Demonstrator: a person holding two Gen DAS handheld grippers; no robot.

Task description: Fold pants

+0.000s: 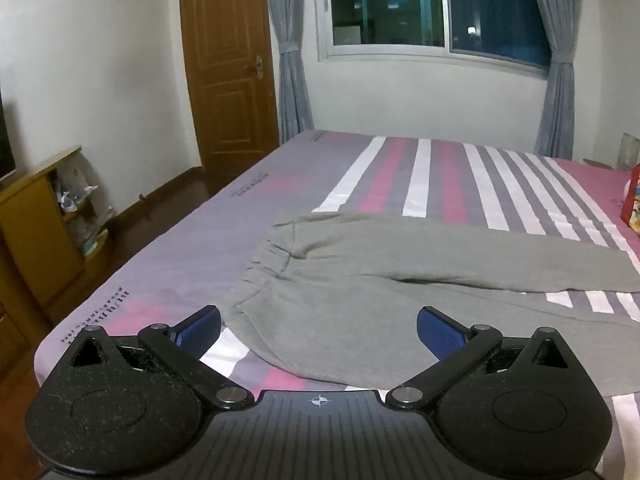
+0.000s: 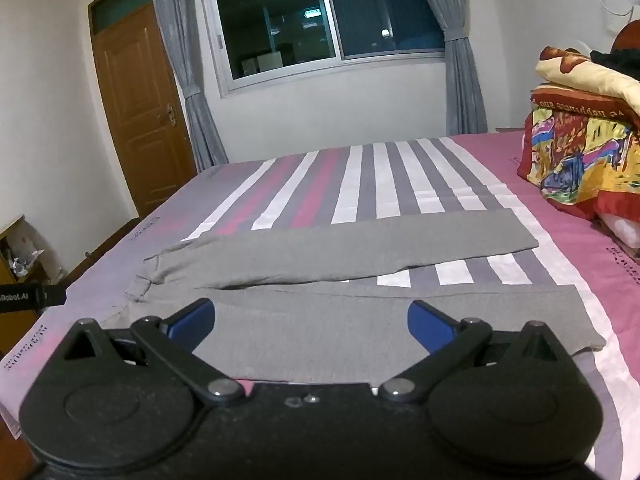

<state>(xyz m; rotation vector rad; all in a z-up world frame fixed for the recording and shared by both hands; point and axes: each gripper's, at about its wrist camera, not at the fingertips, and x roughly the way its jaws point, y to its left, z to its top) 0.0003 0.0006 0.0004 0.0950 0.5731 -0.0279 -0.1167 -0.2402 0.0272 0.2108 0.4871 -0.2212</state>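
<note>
You are holding the left gripper (image 1: 319, 326) and right gripper (image 2: 311, 320) wide open, gripping nothing, above the pants (image 2: 320, 248), which are lying flat along the bed's (image 2: 360, 168) near edge, legs spread apart

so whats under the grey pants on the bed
The grey pants lie flat on the striped sheet, whose stripes show between the two legs and all around. The sheet directly beneath the fabric is covered, so anything under there cannot be seen.
</note>
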